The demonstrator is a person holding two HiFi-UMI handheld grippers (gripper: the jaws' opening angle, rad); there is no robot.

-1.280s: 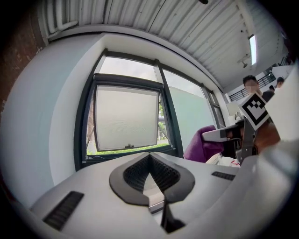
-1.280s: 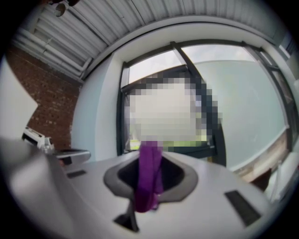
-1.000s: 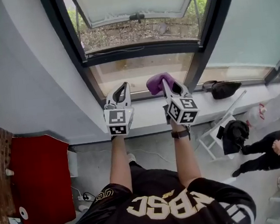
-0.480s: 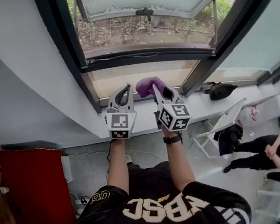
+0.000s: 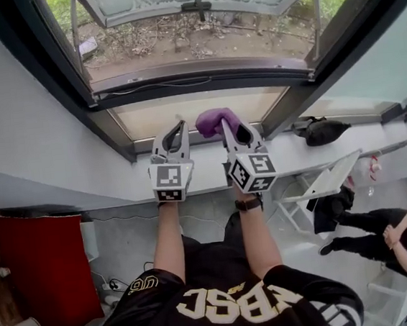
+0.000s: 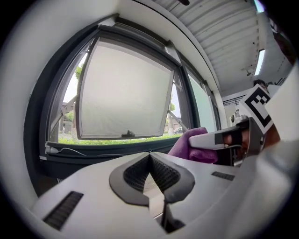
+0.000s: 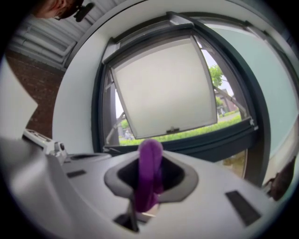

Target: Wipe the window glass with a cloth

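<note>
R gripper point(image 7: 149, 176) clamps purple cloth point(image 7: 150, 150); L gripper point(image 6: 150, 159) jaws together, empty; thin pinch could let cloth slip against window glass point(image 7: 163, 88).

1. Daylight is admitted through the window point(image 6: 124, 88), whose pane is washed out pale.
2. Both gripper views are bent and darkened at their edges.
3. The cloth point(image 7: 149, 172) is blurred close up.
</note>
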